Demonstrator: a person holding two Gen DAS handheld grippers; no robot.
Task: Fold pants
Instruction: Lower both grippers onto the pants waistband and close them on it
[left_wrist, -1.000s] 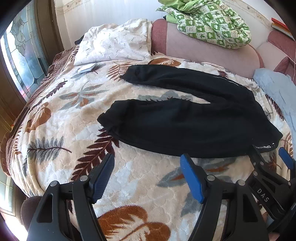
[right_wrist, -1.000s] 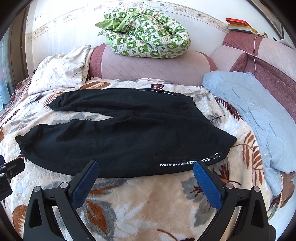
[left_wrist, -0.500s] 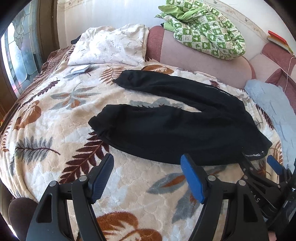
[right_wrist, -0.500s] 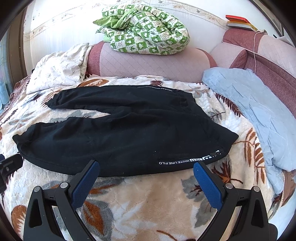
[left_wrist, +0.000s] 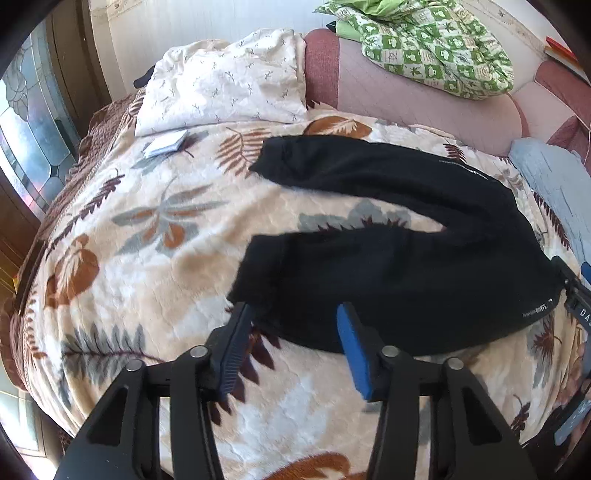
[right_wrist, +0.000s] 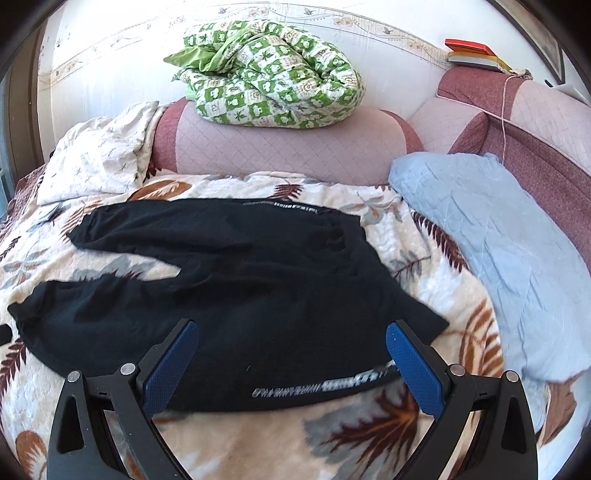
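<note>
Our left gripper (left_wrist: 291, 325) is closing at the hem of the near leg of the black pants (left_wrist: 388, 277), pads not yet pressing. The pants lie flat across the leaf-print blanket (left_wrist: 147, 258). Our right gripper (right_wrist: 291, 350) stands wide apart over their near edge, holding nothing.

Pretty clearly a home bedroom. Ahead of the grippers there's a bed under a fleecy leaf-print blanket (left_wrist: 155, 236), a white pillow (left_wrist: 221, 96) at the far left, a padded pink headboard (right_wrist: 288, 147) with a bunched green quilt (right_wrist: 273, 96) on top, and a stained-glass window (left_wrist: 29, 140) off left.
</note>
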